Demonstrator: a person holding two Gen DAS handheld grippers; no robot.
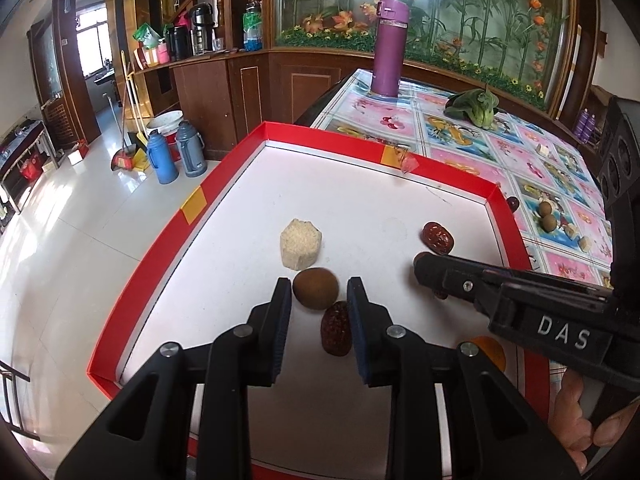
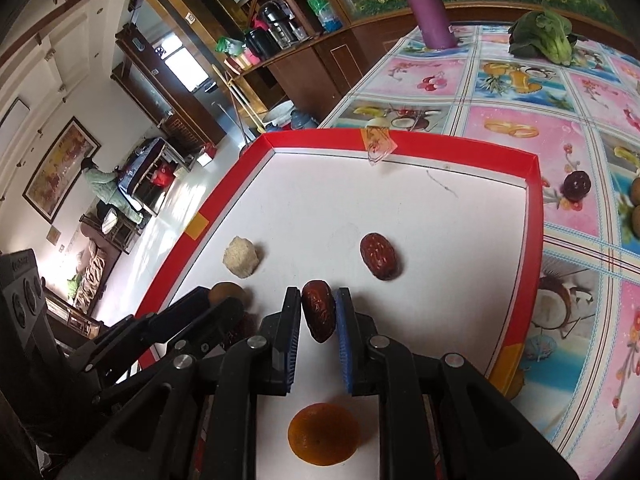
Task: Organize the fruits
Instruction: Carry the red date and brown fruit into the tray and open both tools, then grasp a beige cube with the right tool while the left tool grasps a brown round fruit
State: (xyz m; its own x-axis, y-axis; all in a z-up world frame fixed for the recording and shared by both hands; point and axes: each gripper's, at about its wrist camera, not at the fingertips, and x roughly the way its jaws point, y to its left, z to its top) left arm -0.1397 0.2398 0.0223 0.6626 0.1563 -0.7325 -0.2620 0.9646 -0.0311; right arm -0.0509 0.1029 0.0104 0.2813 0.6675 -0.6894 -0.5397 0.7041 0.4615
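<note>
Right gripper (image 2: 318, 314) closed on a red date (image 2: 317, 311), held just above the floor of the red-rimmed tray (image 1: 224, 176). Left gripper (image 1: 319, 294) parted, holding nothing, straddling a brown round fruit (image 1: 315, 288) and a second date (image 1: 337, 328) inside the tray. Also inside the tray: pale block (image 1: 301, 249), third date (image 1: 439, 237), orange fruit (image 2: 324, 432) at the near edge.

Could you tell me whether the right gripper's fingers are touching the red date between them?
Touching: in the right wrist view both pads of the right gripper press against the red date's sides, with no gap showing.
</note>
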